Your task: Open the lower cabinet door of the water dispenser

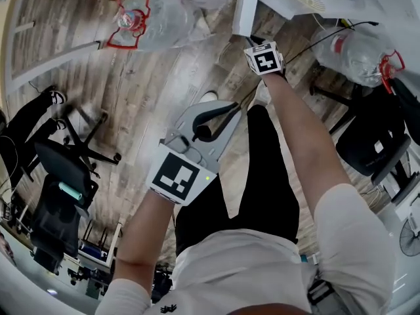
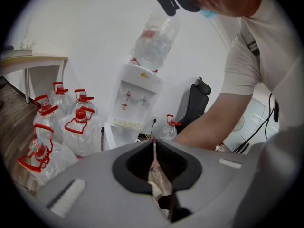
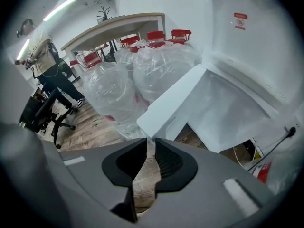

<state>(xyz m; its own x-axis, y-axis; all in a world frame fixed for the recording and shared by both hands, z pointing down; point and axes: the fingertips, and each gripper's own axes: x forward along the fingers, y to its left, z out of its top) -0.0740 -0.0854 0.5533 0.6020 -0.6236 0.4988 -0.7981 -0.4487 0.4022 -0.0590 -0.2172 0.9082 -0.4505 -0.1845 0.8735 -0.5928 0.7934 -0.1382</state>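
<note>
Door (image 3: 171, 96) edge pinched between right gripper (image 3: 150, 141) fingers at twelve o'clock; left gripper (image 2: 153, 144) fingers closed together.

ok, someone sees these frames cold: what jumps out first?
In the right gripper view, the white lower cabinet door stands swung open, and its lower corner runs into the nearly closed tips of the right gripper. In the left gripper view, clear water jugs with red caps crowd to the left of the white water dispenser, which carries an inverted bottle on top.
</note>
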